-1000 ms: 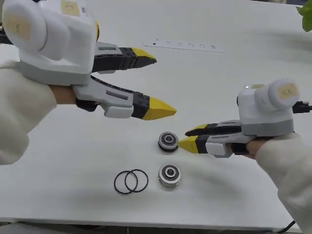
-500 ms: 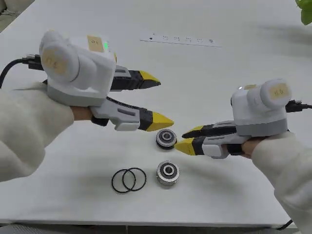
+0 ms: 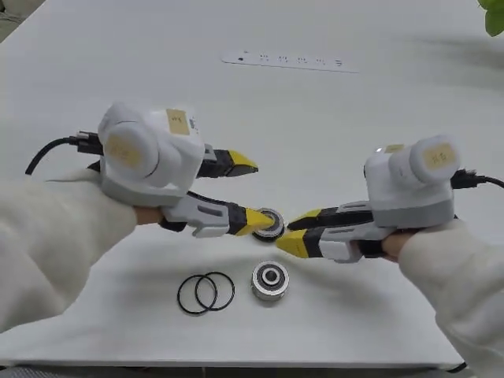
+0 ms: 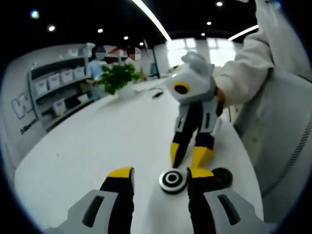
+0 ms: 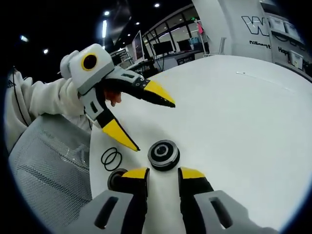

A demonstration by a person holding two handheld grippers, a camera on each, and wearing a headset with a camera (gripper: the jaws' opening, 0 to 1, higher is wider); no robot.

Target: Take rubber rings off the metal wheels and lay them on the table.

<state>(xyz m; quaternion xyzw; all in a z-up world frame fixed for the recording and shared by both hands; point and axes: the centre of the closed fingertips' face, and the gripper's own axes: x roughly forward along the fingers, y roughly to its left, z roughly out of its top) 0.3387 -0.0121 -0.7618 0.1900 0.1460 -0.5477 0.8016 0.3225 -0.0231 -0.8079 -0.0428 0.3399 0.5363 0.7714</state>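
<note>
Nearest the person, two rubber rings point(image 3: 206, 292) are laid overlapping on the table point(image 3: 378, 118), in front of the dark-rimmed wheel point(image 3: 271, 224), with a grey wheel point(image 3: 270, 281) just beside them. The dark-rimmed wheel is laid flat, axis upright, and is flanked: the left gripper point(image 3: 253, 193), jaws spread wide and empty, is held with its lower tip at the rim, and the right gripper point(image 3: 292, 235), jaws narrowly parted and empty, is pointed at it from the opposite side. The left is judged nearer.

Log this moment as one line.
left claw open at far wheel | right claw open beside it | two rings on table | near wheel beside rings
</note>
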